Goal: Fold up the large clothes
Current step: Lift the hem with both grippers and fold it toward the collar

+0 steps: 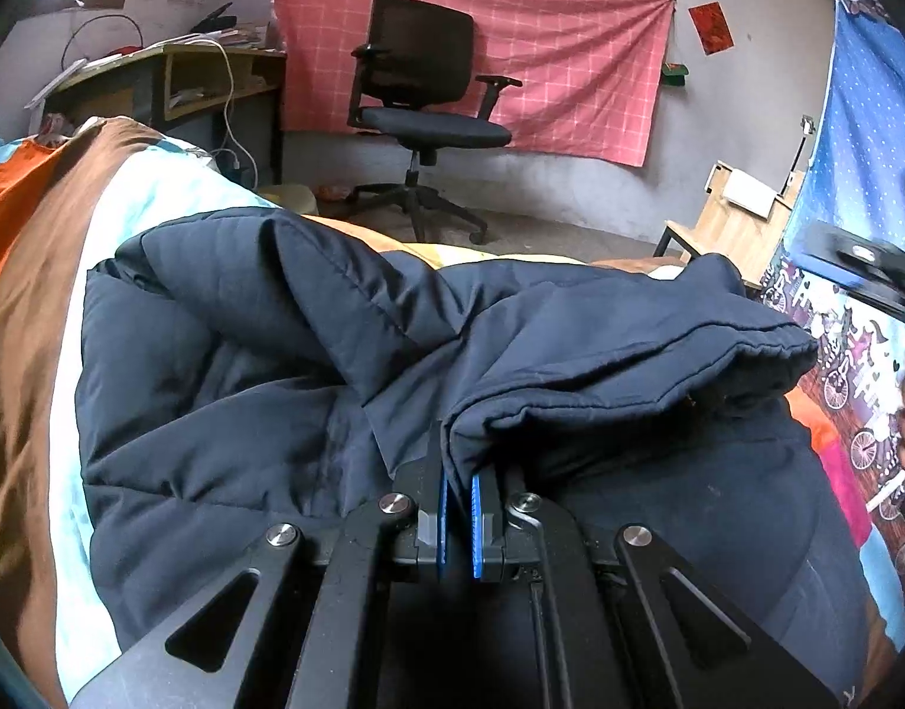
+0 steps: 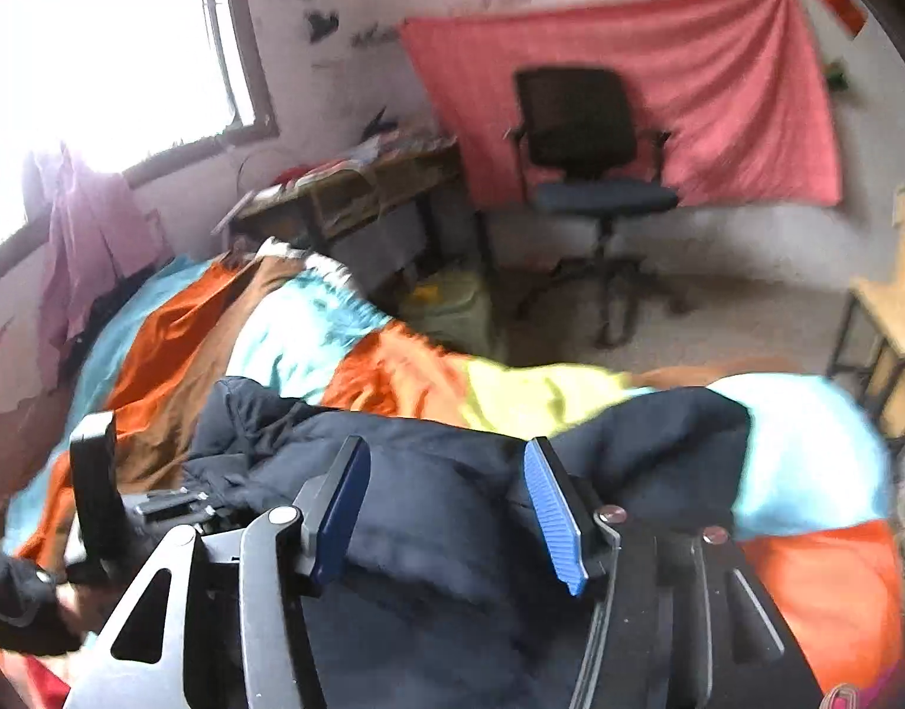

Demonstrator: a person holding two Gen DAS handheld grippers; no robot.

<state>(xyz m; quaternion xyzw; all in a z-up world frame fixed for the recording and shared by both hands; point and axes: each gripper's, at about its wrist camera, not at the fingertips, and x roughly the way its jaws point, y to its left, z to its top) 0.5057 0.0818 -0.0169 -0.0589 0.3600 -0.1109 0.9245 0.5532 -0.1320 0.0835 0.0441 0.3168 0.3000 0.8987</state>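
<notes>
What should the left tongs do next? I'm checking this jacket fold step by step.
Probably open the left tongs and let the fold drop. They are shut on an edge of the navy jacket, already doubled over itself on the bedspread, and the right tongs stand open above the jacket, gripping nothing.

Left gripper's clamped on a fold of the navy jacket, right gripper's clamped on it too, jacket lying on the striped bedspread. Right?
Not quite. The right gripper is open: the right wrist view shows its blue pads apart, not pressing the navy jacket. The left gripper is clamped on a fold, and the jacket lies on the striped bedspread.
</notes>
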